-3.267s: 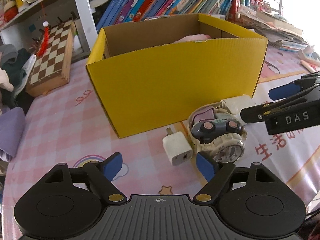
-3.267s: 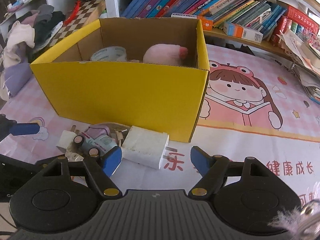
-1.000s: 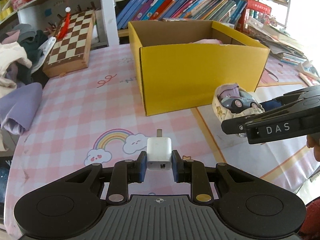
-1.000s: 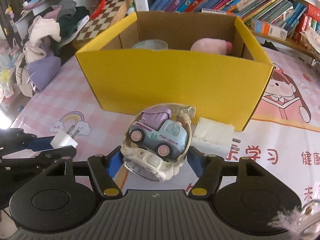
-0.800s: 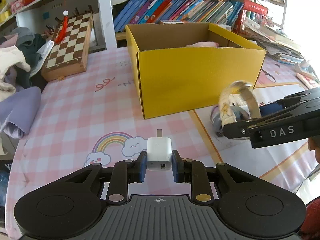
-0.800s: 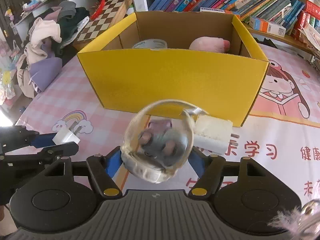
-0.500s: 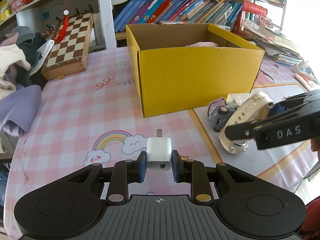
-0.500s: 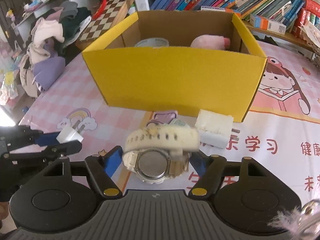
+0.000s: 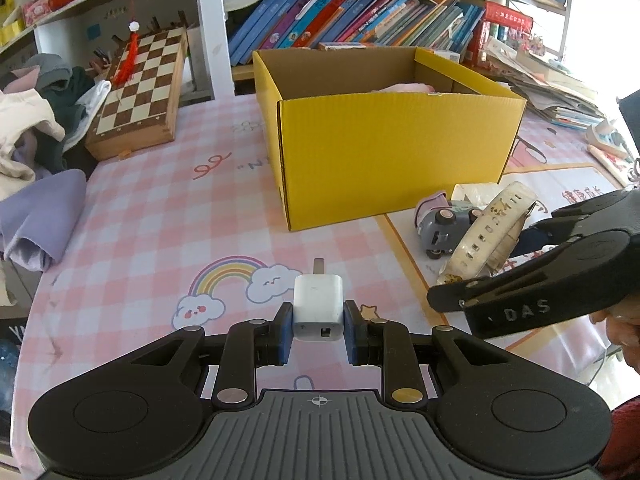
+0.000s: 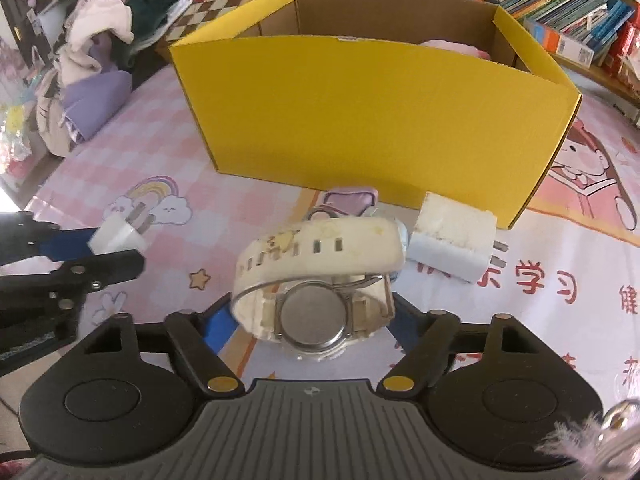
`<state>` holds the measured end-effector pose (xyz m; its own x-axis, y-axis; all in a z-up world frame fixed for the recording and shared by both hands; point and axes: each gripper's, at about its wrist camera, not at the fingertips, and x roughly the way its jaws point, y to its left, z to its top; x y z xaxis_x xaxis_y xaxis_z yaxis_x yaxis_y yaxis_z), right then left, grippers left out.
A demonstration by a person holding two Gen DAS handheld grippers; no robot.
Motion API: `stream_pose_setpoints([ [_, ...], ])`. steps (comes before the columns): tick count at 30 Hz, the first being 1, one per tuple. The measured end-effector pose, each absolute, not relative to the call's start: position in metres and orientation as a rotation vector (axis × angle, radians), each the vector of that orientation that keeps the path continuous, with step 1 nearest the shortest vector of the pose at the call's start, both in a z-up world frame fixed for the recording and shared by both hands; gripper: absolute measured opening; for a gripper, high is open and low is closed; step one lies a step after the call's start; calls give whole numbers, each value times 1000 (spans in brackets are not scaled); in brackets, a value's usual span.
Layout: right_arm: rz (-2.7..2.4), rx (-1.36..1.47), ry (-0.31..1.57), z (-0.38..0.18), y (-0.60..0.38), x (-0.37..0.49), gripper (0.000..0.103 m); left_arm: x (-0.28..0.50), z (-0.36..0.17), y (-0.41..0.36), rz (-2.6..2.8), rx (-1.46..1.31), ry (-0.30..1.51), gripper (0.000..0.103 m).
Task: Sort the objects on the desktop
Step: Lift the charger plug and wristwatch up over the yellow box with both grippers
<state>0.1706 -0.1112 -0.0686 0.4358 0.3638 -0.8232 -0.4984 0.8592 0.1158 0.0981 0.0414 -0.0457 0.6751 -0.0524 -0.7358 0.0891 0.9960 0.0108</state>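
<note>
My left gripper [image 9: 319, 332] is shut on a small white charger plug [image 9: 319, 308], held just above the pink checked tablecloth. My right gripper [image 10: 312, 320] is shut on a cream wristwatch [image 10: 316, 276], gripping it by the case with the metal back toward the camera and the strap looped above. A grey toy car [image 9: 444, 228] lies on its side on the table beyond the watch, mostly hidden in the right wrist view. A larger white charger [image 10: 452, 244] lies to the right of the watch. The yellow cardboard box [image 10: 360, 100] stands open behind them, with a pink soft thing [image 9: 404, 87] inside.
A wooden chessboard box [image 9: 136, 92] and a pile of clothes [image 9: 36, 152] sit at the left. Book rows [image 9: 360, 20] line the shelf behind the box, and stacked papers [image 9: 552, 92] lie at the right. A person's hand [image 9: 624, 332] shows at the right edge.
The toy car dropped out of the watch strap onto the table. The watch flipped over in my right gripper, its metal back now facing the camera. My left gripper kept still with the plug.
</note>
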Motion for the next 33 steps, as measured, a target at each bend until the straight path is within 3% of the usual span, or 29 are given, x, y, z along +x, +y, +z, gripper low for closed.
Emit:
stream_pose_setpoints([
  [2,536,-160,981,-70,-110,171,64,97,-45,42,-78,47,825,24],
  [5,537,-181,980,-68,-111,167,61,96,-44,43,-76,43,821,24],
  [33,474,-99,834,-13,-163,142,60,84,-5,1,-222,79,685,24],
])
